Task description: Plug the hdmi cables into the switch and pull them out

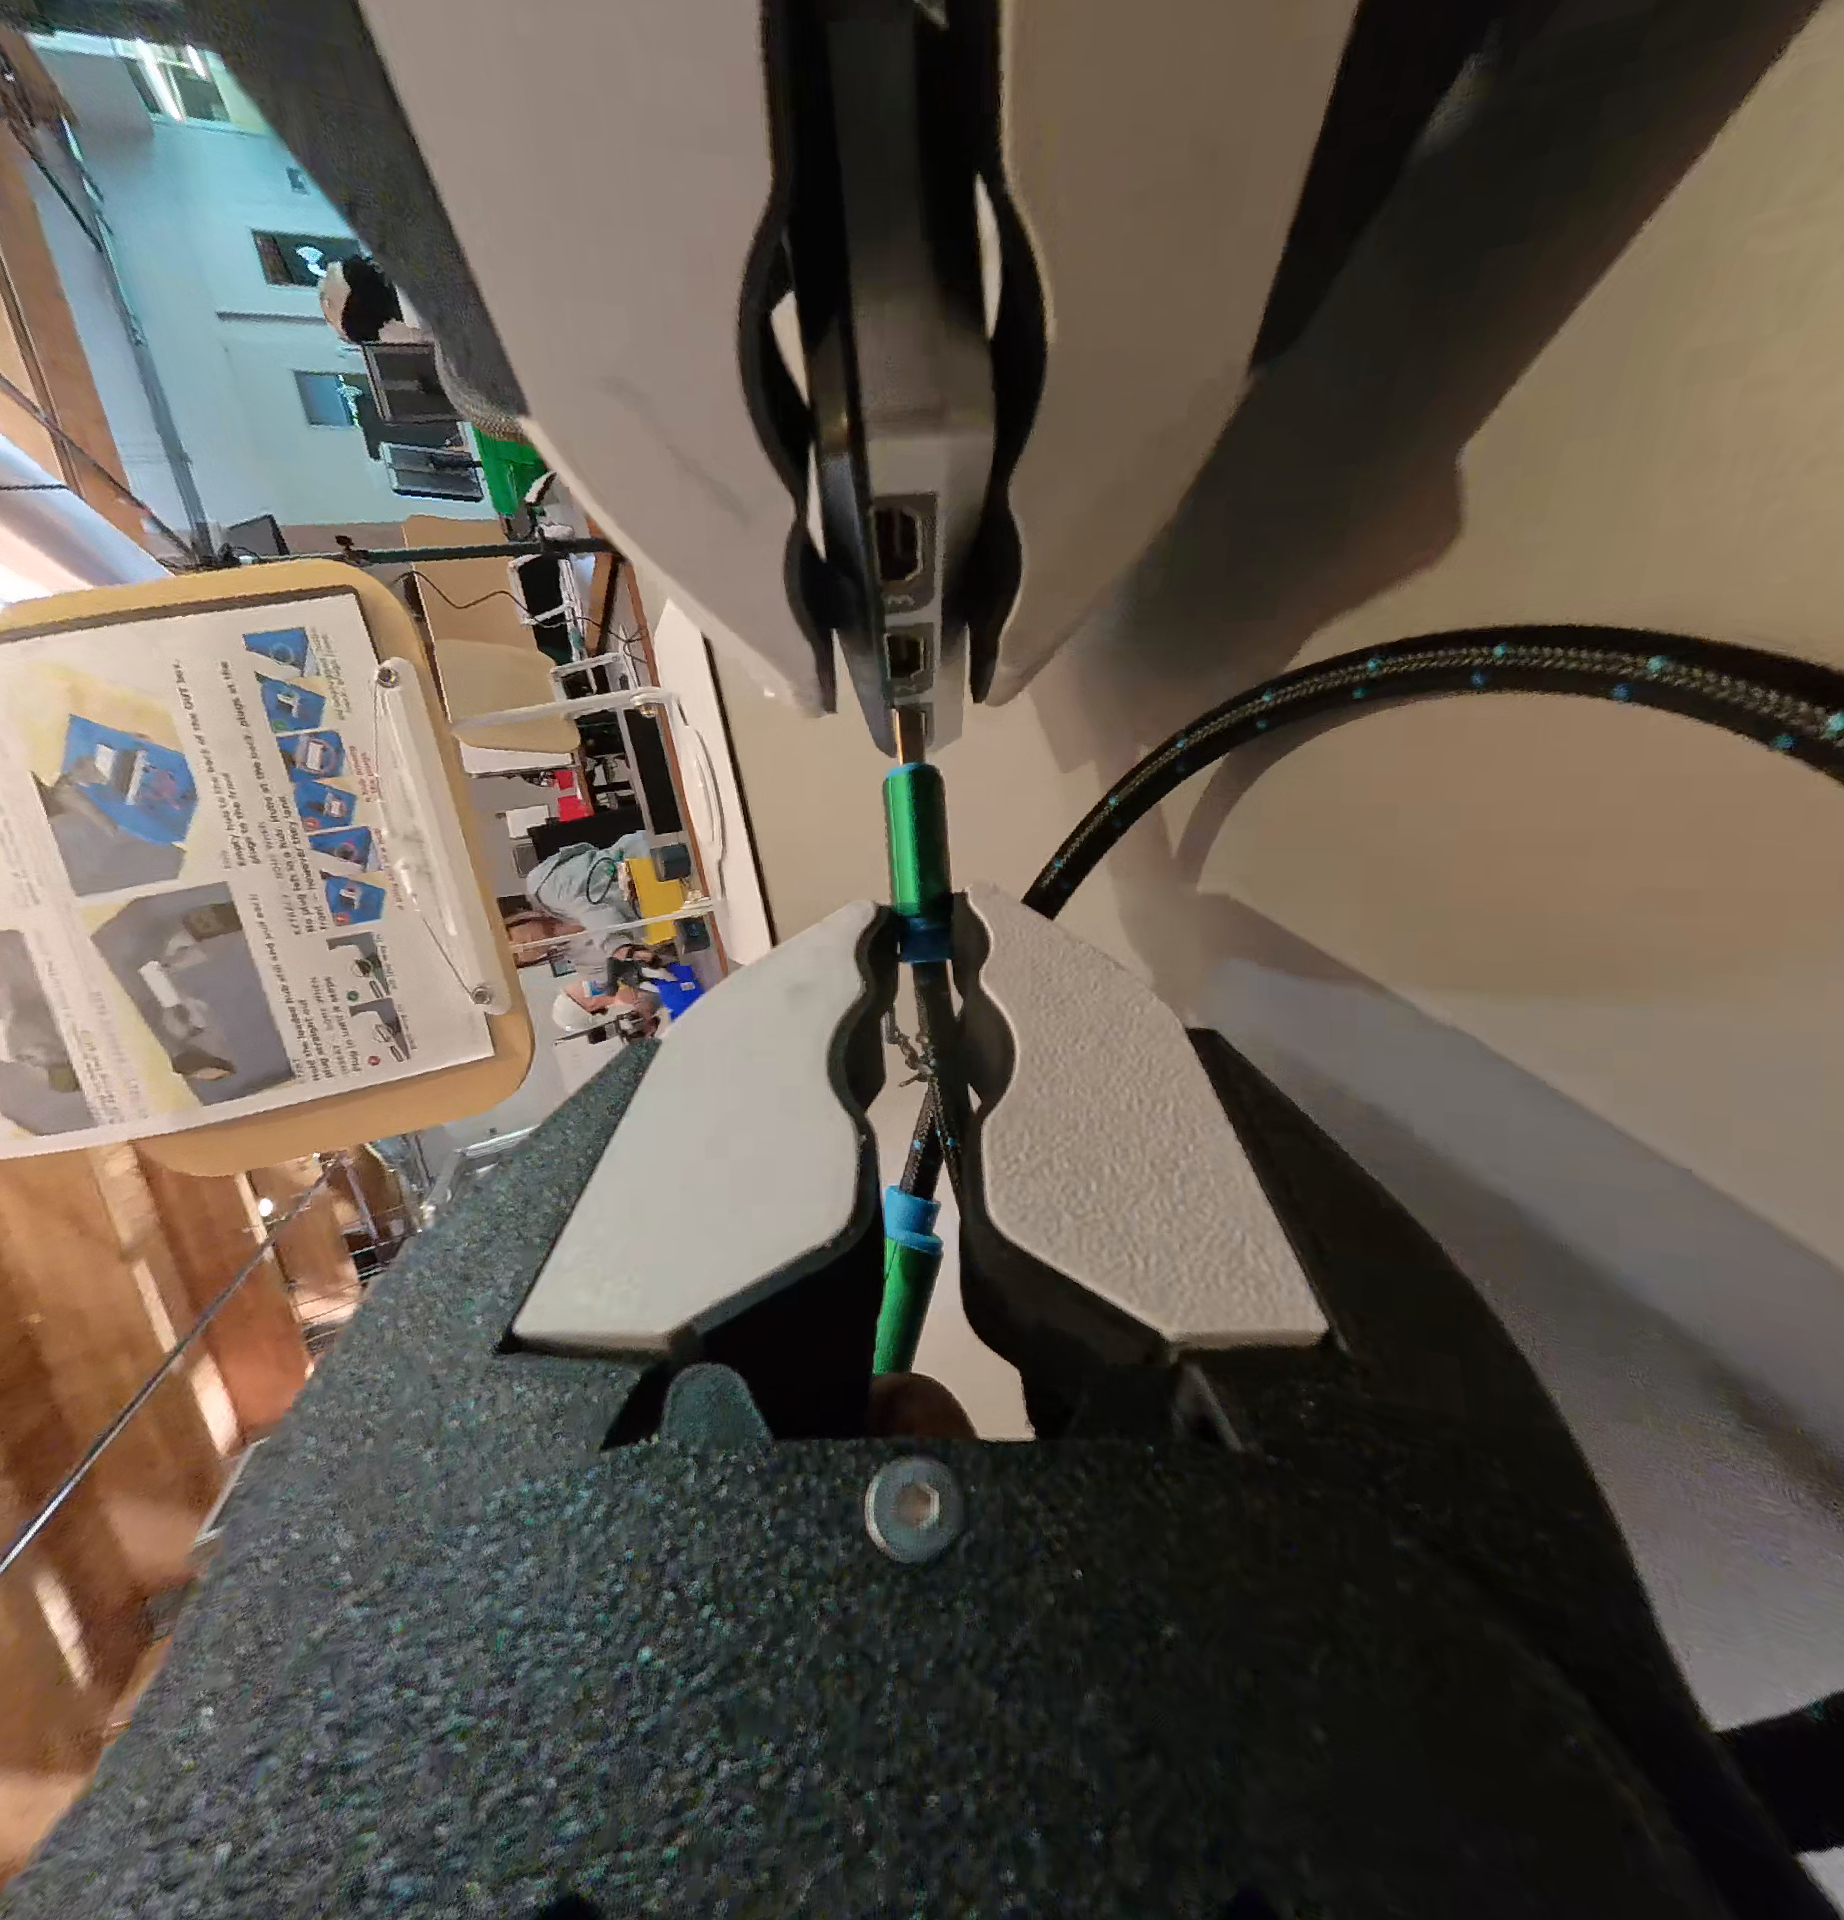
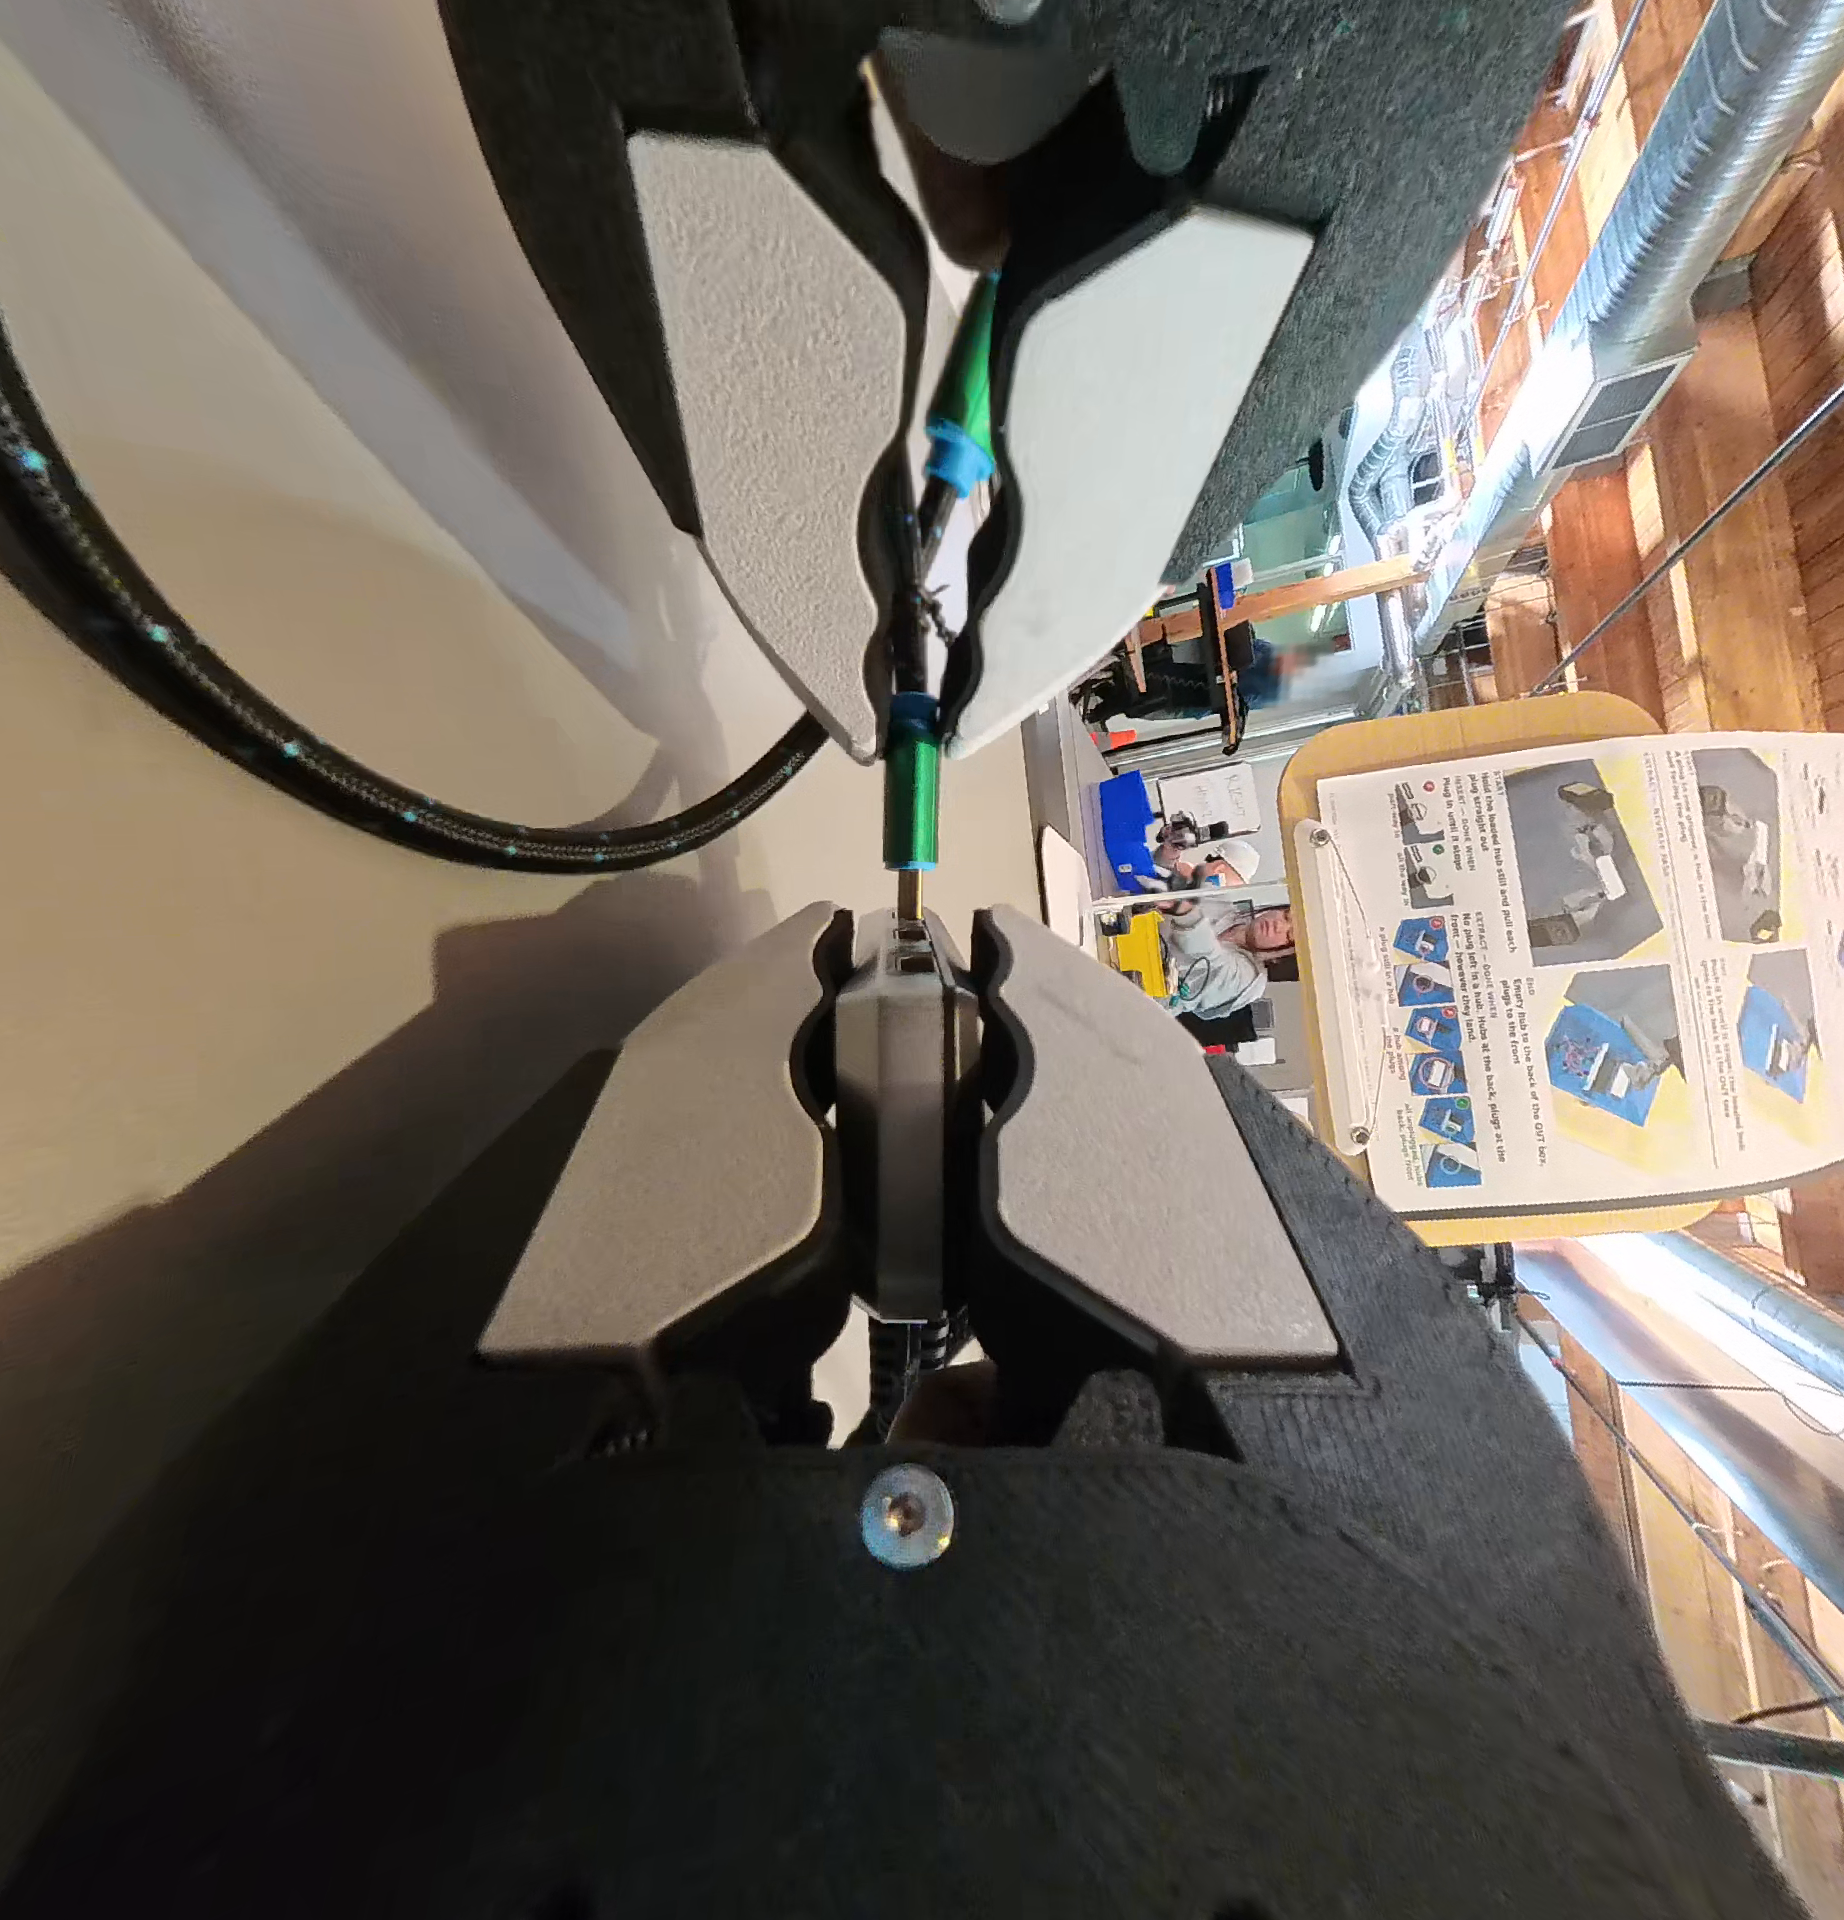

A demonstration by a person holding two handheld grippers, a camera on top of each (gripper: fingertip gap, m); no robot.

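Observation:
My left gripper (image 1: 920,935) is shut on the blue collar end of a green plug (image 1: 916,840) on a black braided cable (image 1: 1417,675). The plug's metal tip sits at a port of a grey hub (image 1: 902,582). My right gripper (image 2: 902,935) is shut on that grey hub (image 2: 897,1101), its pads pressed on both sides. In the right wrist view the green plug (image 2: 910,805) points at the hub's end ports, with the left gripper (image 2: 913,727) clamped on its collar. The cable's other green plug (image 1: 902,1299) hangs between the left fingers, behind the pads.
The braided cable (image 2: 222,717) loops over a pale tabletop (image 1: 1520,883). A wooden board with a printed instruction sheet (image 1: 201,862) stands to one side and also shows in the right wrist view (image 2: 1583,977). People at workbenches (image 2: 1230,935) are far behind. The grippers are tip to tip, or close to it.

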